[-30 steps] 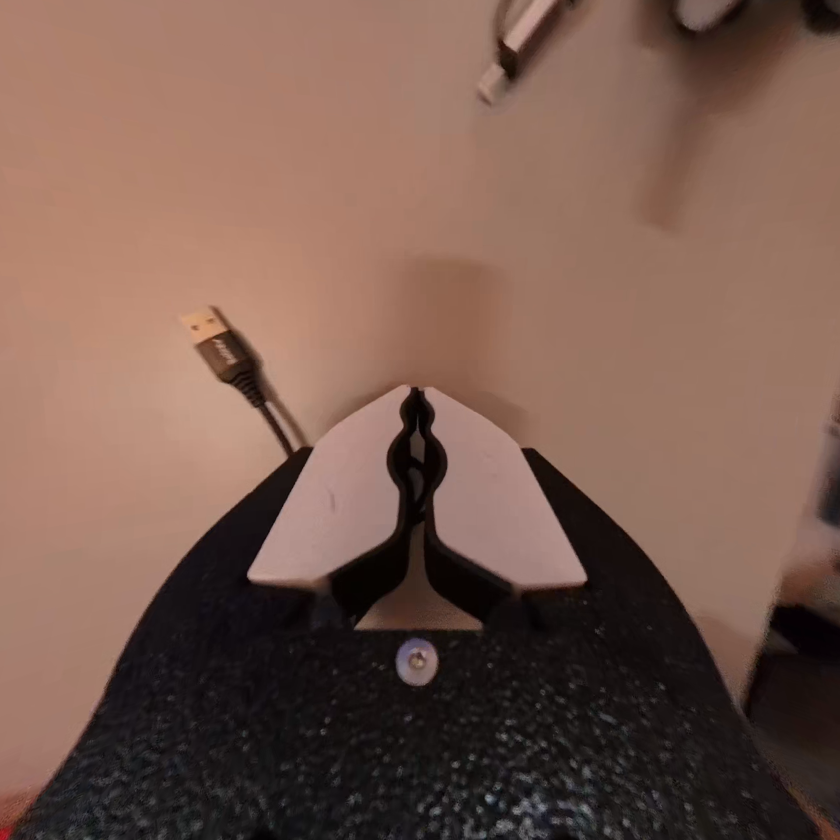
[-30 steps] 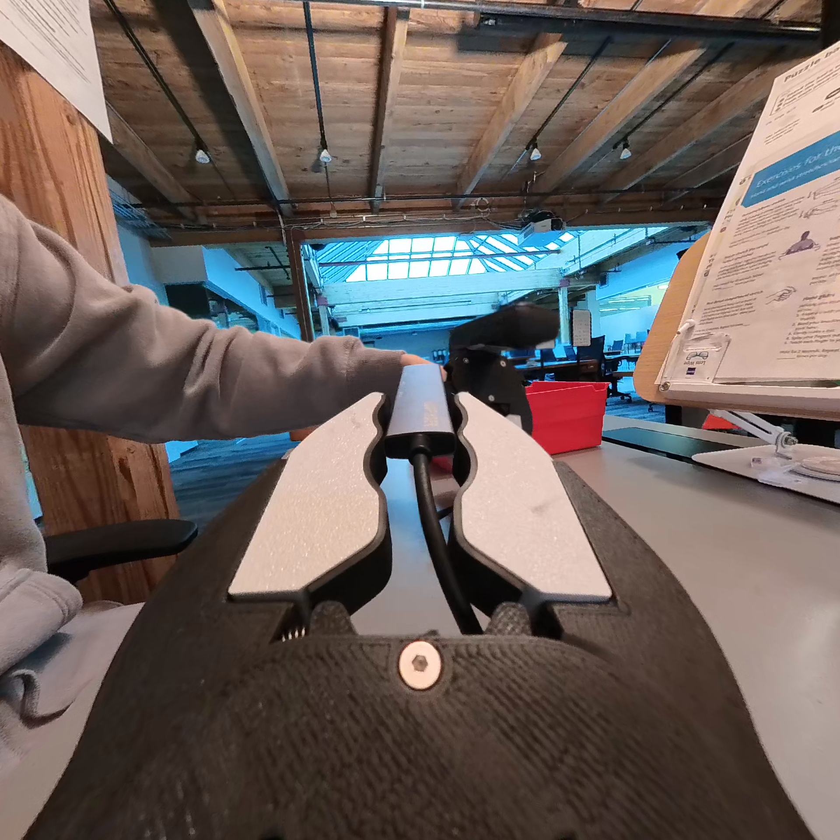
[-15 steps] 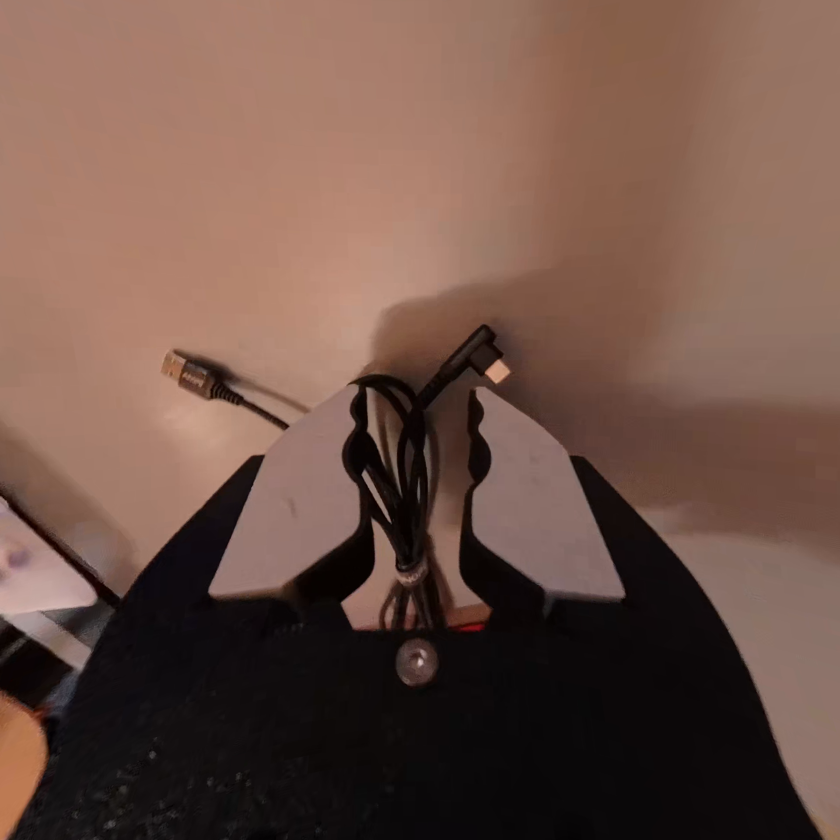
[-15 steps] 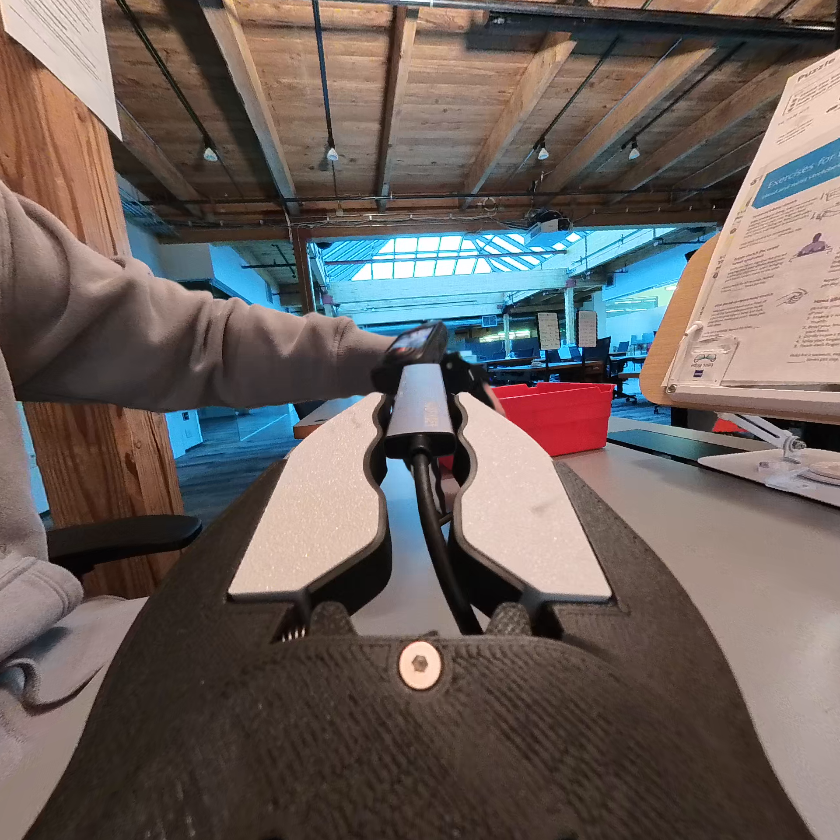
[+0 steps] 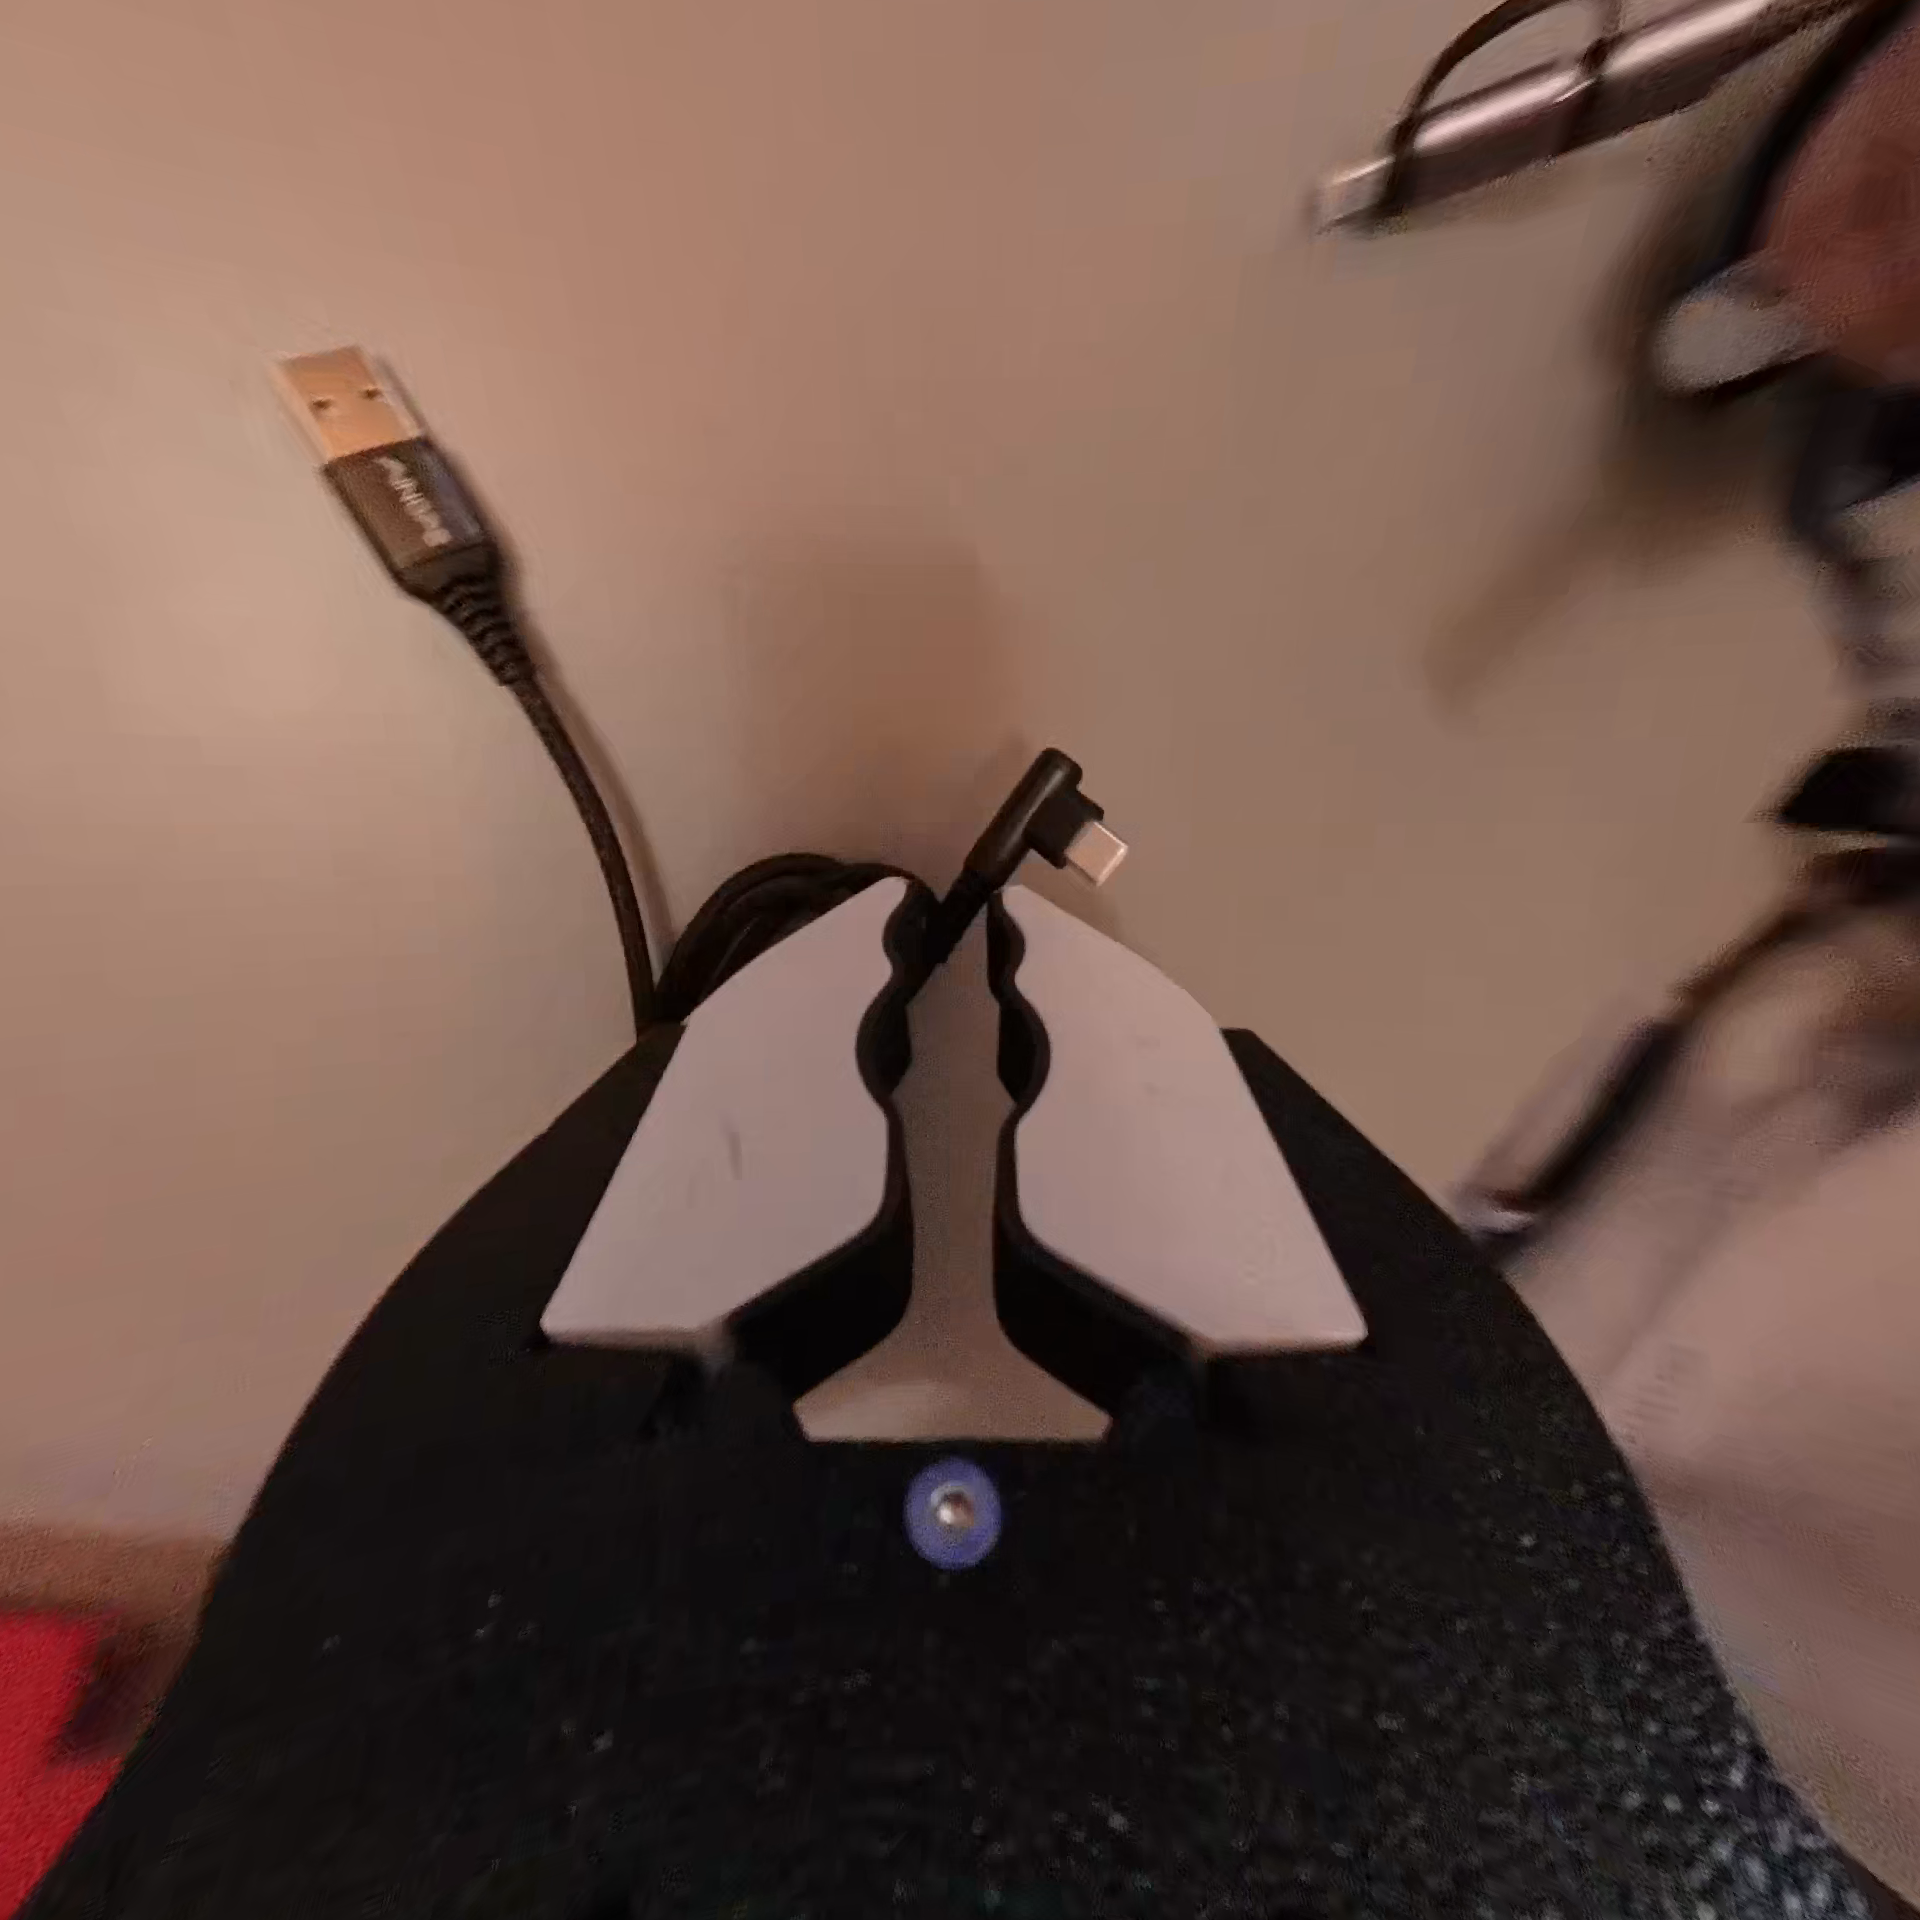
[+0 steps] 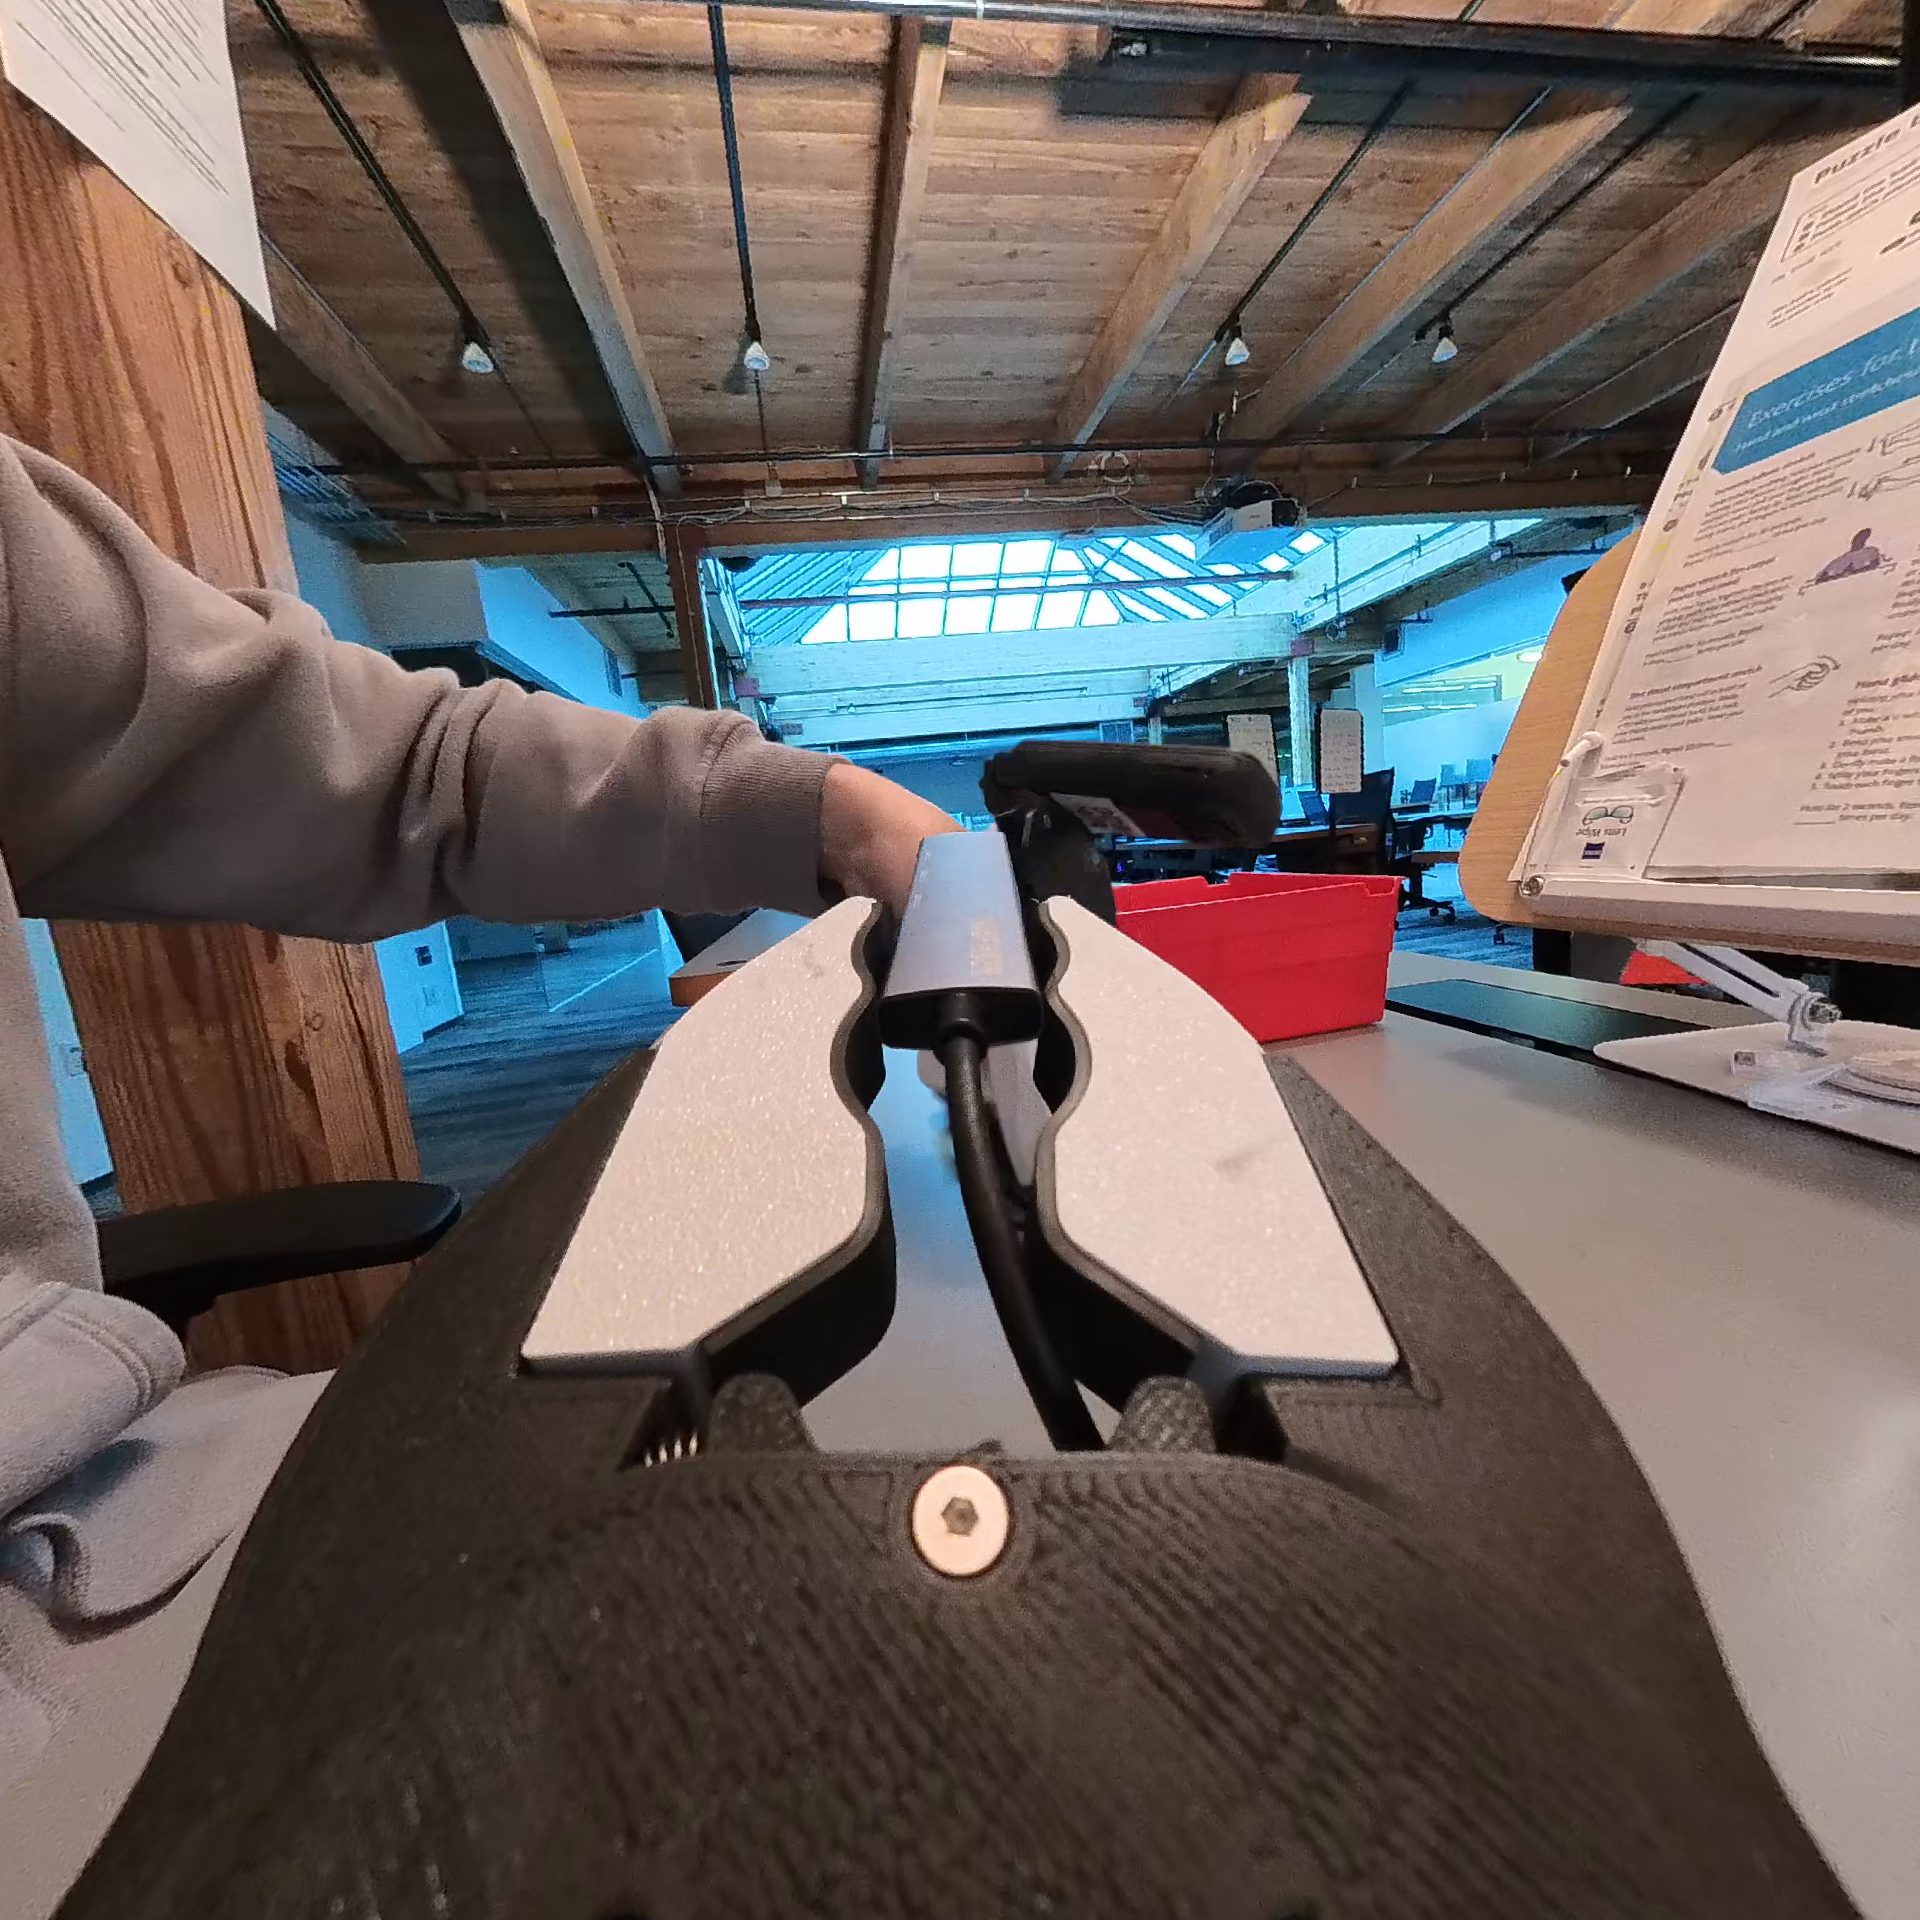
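Left gripper [image 5: 951, 914]: pinches thin black cable [image 5: 940, 902] behind its angled plug (limp, light).
Right gripper [image 6: 961, 914]: clamps rigid grey adapter [image 6: 961, 930].

Your left wrist camera looks steeply down along its tool [image 5: 951, 899] at the counter [image 5: 935, 364], very close. Your right wrist camera sits low over the counter [image 6: 1662, 1299], facing level across it toward the far room. Both share the counter; the left tool [image 6: 1132, 795] shows in the right view.
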Tool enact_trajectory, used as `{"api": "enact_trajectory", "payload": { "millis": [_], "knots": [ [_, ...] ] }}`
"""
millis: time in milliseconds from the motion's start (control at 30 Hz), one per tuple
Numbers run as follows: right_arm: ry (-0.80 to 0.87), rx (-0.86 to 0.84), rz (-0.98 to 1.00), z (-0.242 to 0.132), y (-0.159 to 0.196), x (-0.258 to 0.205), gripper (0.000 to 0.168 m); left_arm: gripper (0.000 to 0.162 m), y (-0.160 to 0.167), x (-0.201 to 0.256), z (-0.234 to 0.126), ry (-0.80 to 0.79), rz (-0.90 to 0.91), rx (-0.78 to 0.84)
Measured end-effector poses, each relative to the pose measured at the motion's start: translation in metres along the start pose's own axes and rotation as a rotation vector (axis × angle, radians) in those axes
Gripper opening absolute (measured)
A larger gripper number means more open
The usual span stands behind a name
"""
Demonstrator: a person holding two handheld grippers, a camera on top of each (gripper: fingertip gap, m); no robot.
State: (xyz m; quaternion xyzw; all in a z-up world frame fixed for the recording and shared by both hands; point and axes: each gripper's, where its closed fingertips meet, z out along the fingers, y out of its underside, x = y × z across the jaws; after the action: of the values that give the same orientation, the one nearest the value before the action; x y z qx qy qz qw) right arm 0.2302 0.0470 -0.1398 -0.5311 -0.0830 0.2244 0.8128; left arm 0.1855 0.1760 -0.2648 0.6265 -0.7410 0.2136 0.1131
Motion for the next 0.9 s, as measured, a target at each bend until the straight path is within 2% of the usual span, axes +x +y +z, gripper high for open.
{"api": "enact_trajectory", "payload": {
  "millis": [33, 67, 133, 267, 300, 433, 567, 733, 900],
  "knots": [
    [-0.001, 0.0, 0.0, 0.0, 0.0, 0.0, 0.025, 0.018, 0.0, 0.012, 0.001, 0.107, -0.022, 0.009],
    [-0.001, 0.0, 0.001, 0.0, 0.0, 0.0, 0.025, 0.02, 0.001, 0.023, 0.002, 0.2, -0.019, 0.014],
    [-0.003, 0.0, 0.001, 0.0, 0.0, 0.0, 0.025, 0.02, 0.002, 0.028, 0.002, 0.267, 0.05, 0.017],
    [-0.006, 0.0, 0.001, 0.0, 0.0, -0.001, 0.025, 0.029, 0.002, 0.035, 0.0, 0.318, 0.289, 0.006],
    [-0.006, 0.001, 0.001, 0.0, 0.0, -0.001, 0.025, 0.038, 0.002, 0.034, 0.001, 0.305, 0.335, -0.013],
    [-0.006, 0.004, 0.003, 0.0, 0.0, -0.001, 0.025, 0.037, -0.005, 0.027, 0.007, 0.292, 0.458, -0.093],
    [-0.007, 0.007, 0.001, -0.001, -0.001, -0.001, 0.025, 0.038, -0.015, 0.017, 0.013, 0.329, 0.423, -0.177],
    [-0.014, 0.004, 0.003, -0.001, -0.001, -0.001, 0.025, 0.037, -0.001, 0.023, 0.016, 0.489, 0.33, -0.37],
    [-0.021, 0.004, 0.006, -0.001, -0.001, -0.002, 0.025, 0.033, 0.003, 0.034, 0.017, 0.599, 0.284, -0.41]
  ]
}}
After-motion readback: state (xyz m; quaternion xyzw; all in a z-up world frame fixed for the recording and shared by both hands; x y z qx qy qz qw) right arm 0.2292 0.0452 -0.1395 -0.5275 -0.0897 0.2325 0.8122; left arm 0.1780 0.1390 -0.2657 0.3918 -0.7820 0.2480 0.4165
